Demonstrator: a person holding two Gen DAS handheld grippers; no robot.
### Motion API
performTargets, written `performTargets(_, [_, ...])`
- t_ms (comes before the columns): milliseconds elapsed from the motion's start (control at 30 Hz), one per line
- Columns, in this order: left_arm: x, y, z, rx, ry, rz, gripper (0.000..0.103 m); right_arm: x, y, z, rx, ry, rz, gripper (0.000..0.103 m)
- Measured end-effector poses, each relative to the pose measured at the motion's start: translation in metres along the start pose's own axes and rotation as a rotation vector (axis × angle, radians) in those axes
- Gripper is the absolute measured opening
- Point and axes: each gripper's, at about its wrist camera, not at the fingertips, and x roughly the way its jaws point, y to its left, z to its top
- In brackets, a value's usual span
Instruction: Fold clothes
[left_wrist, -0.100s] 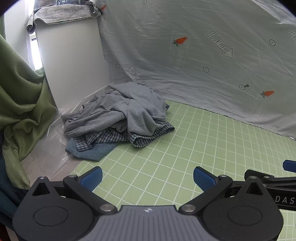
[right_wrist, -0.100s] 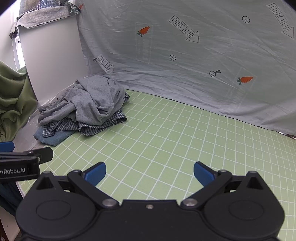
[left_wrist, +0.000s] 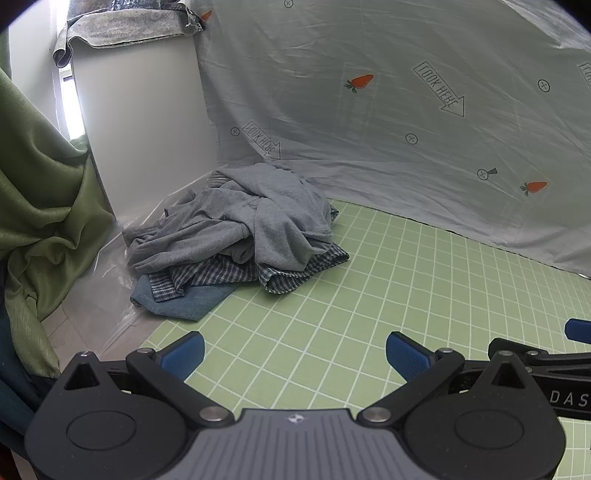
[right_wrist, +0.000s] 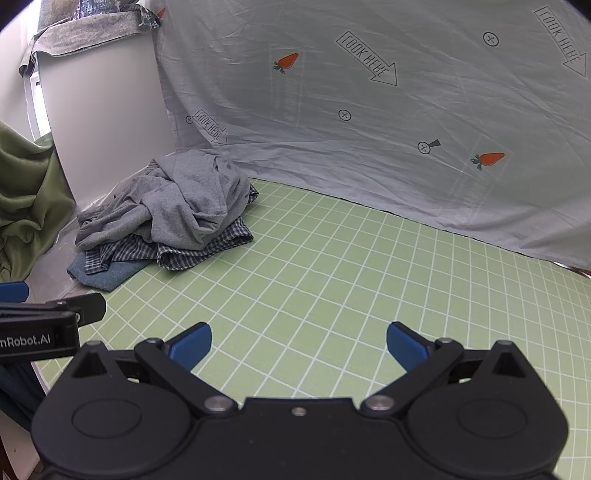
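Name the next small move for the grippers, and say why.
Probably reach the left gripper toward the grey garment topping the heap. Both it and the right gripper are open, empty and short of the clothes, and nothing is spread on the green mat yet.

- My right gripper (right_wrist: 299, 345) is wide open above the green grid mat (right_wrist: 351, 280), holding nothing.
- The pile of clothes (right_wrist: 166, 218) lies far left, well apart.
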Motion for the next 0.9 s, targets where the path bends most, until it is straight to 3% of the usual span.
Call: performTargets(900, [-0.0009,0.0002,0.0005,0.003,0.001,-0.003,0.103,-0.0021,0.0025,-0.0007,-0.001,-0.002,-0.003,0.102])
